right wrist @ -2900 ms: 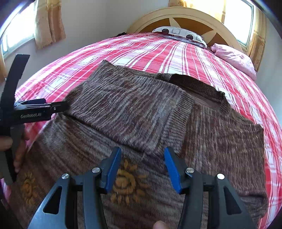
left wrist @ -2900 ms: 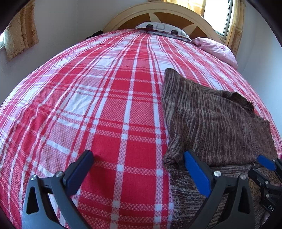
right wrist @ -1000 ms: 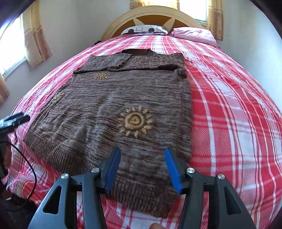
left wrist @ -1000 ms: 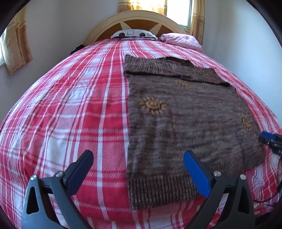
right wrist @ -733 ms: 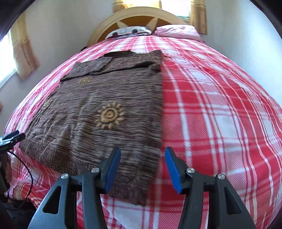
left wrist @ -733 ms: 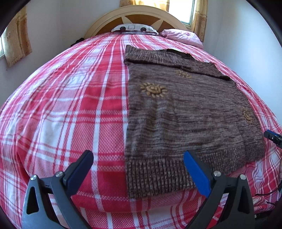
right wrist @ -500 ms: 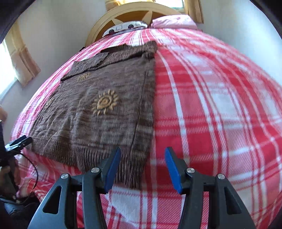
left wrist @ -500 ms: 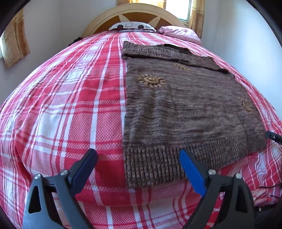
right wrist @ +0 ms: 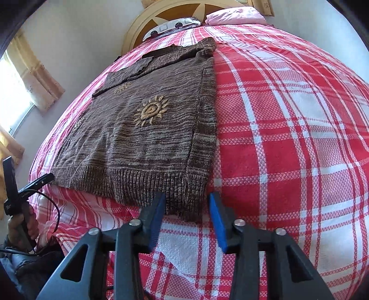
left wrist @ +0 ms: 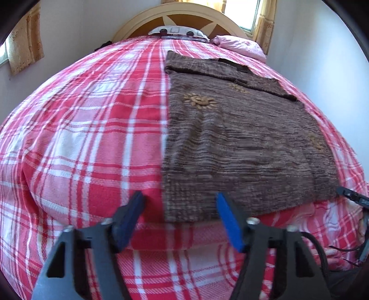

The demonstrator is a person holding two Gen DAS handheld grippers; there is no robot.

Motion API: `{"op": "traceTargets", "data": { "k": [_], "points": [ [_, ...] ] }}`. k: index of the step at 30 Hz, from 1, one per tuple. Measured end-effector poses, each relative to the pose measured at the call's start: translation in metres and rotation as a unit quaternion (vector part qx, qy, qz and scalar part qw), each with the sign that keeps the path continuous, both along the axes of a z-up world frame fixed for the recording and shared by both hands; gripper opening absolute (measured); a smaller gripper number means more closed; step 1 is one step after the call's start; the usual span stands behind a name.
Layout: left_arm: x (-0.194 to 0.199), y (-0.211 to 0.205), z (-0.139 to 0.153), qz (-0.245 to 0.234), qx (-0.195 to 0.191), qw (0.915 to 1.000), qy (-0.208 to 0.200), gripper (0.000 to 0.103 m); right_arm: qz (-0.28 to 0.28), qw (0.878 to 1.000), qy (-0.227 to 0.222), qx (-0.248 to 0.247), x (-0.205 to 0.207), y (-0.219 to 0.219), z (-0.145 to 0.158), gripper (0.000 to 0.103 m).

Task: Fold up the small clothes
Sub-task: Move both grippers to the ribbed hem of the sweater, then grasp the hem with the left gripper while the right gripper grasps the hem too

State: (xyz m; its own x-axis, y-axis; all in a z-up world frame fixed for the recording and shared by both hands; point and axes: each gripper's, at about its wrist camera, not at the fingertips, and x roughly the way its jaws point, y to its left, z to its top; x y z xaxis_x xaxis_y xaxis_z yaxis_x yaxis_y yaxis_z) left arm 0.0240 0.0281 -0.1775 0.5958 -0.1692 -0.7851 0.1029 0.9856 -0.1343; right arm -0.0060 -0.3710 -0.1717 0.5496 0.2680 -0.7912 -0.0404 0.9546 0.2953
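A brown knit sweater [left wrist: 242, 143] with tan sun motifs lies flat on the red plaid bed [left wrist: 92, 138], its sleeves folded across the chest. My left gripper [left wrist: 178, 200] straddles the hem's left corner at the bed's near edge; its jaws are closing, with cloth between them and gaps still showing at the pads. In the right wrist view, the sweater [right wrist: 150, 143] has its ribbed right hem corner between the blue pads of my right gripper [right wrist: 186, 200], whose jaws are also closing and still stand apart from the cloth.
A wooden headboard [left wrist: 184, 16], a patterned pillow [left wrist: 177, 31] and a pink pillow [left wrist: 239, 46] are at the far end. White walls flank the bed. A hand [right wrist: 20, 226] holds the left gripper's handle at the lower left. The bedspread drops away below both grippers.
Both grippers came back from the sweater's folded sleeves to its hem and sank toward the bed's edge. Both pairs of jaws narrowed around the hem corners.
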Motion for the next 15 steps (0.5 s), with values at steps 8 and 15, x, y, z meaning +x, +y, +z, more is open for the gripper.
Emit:
{"op": "traceTargets", "data": {
  "k": [8,15],
  "points": [
    [0.0048,0.0001,-0.0029,-0.004,-0.027,0.9996,0.009,0.059,-0.002,1.000,0.005,0.026,0.0027,-0.0046,-0.0031,0.022],
    [0.0037,0.0014,-0.0027,-0.014,-0.025,0.9996,0.007,0.048,0.008,1.000,0.014,0.027,0.0024,-0.0021,-0.0087,0.022]
  ]
}}
